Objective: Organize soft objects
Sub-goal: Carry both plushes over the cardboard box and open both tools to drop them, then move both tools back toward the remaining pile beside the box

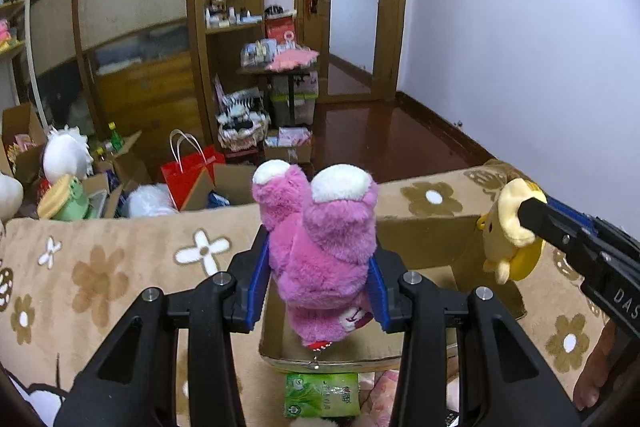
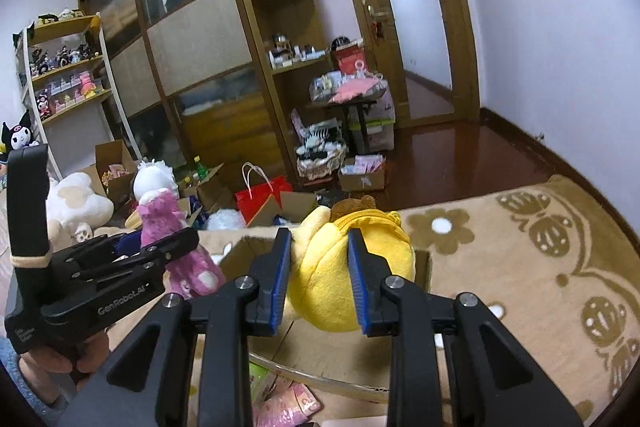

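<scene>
Tongs both tilt downward over the cardboard box (image 1: 420,227): my left gripper (image 1: 318,283) clamps the pink plush (image 1: 320,239), my right gripper (image 2: 318,271) the yellow plush (image 2: 340,279); only the right view shows my left hand (image 2: 60,359).

Left gripper (image 1: 316,283) clamped on pink plush (image 1: 320,247), right gripper (image 2: 318,279) clamped on yellow plush (image 2: 344,279); both angled downward, side by side.
</scene>
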Demonstrator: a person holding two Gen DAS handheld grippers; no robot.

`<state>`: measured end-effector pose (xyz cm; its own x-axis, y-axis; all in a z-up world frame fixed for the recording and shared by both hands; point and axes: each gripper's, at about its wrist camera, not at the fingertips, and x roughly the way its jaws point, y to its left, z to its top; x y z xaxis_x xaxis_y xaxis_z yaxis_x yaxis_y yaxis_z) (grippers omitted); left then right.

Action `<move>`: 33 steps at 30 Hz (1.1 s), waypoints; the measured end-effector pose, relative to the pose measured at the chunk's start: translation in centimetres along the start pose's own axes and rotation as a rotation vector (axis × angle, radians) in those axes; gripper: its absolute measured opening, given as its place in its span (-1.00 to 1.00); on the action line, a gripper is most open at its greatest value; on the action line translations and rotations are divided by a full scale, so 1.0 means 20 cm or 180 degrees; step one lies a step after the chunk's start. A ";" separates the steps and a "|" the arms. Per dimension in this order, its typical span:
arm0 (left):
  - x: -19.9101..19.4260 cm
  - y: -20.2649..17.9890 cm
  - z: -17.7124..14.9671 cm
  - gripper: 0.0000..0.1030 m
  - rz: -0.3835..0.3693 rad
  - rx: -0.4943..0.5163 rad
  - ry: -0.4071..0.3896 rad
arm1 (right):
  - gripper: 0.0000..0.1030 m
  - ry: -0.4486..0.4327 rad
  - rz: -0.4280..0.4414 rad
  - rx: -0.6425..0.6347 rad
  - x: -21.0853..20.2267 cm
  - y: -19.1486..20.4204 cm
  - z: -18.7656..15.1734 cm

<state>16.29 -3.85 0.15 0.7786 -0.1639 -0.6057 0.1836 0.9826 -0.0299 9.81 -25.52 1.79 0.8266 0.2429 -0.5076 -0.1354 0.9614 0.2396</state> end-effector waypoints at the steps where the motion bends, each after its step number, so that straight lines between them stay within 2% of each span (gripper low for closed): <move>1: 0.03 0.00 -0.01 -0.21 -0.0008 -0.0007 0.0052 | -0.43 0.0024 0.0012 0.0008 0.01 0.00 -0.01; 6: 0.16 0.00 -0.05 -0.20 -0.0007 -0.0006 0.0257 | -0.41 0.0165 0.0106 0.0108 0.08 -0.03 -0.05; 13: 0.27 -0.01 -0.13 -0.19 -0.0091 -0.0021 0.0558 | -0.38 0.0373 0.0103 0.0035 0.16 -0.01 -0.12; 16: 0.30 0.00 -0.14 -0.18 -0.0052 0.0014 0.0641 | -0.30 0.0446 0.0108 0.0018 0.18 -0.01 -0.14; 17: 0.30 0.00 -0.15 -0.14 -0.0027 0.0033 0.0654 | -0.27 0.0467 0.0102 0.0014 0.18 -0.01 -0.15; 19: 0.29 -0.01 -0.15 0.07 0.0035 0.0074 0.0650 | -0.24 0.0487 0.0087 0.0018 0.17 0.00 -0.16; 22: 0.27 -0.03 -0.15 0.12 0.0049 0.0123 0.0643 | -0.24 0.0498 0.0071 0.0017 0.16 0.00 -0.16; 25: 0.27 -0.02 -0.15 0.35 0.0075 0.0128 0.0666 | -0.21 0.0510 0.0061 -0.0010 0.15 0.00 -0.16; 27: 0.25 -0.01 -0.16 0.46 0.0154 0.0096 0.0643 | 0.04 0.0523 0.0058 -0.0002 0.14 0.00 -0.15; 31: 0.20 0.00 -0.15 0.66 0.0157 0.0072 0.0602 | 0.17 0.0494 0.0045 -0.0022 0.10 0.01 -0.15; 33: 0.17 0.01 -0.15 0.78 0.0191 0.0076 0.0559 | 0.49 0.0494 0.0021 -0.0040 0.08 0.02 -0.15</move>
<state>17.24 -3.92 -4.28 0.6724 -0.0851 -0.7353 0.1557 0.9874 0.0281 9.37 -24.38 -1.44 0.7315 0.2654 -0.6280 -0.1482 0.9610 0.2336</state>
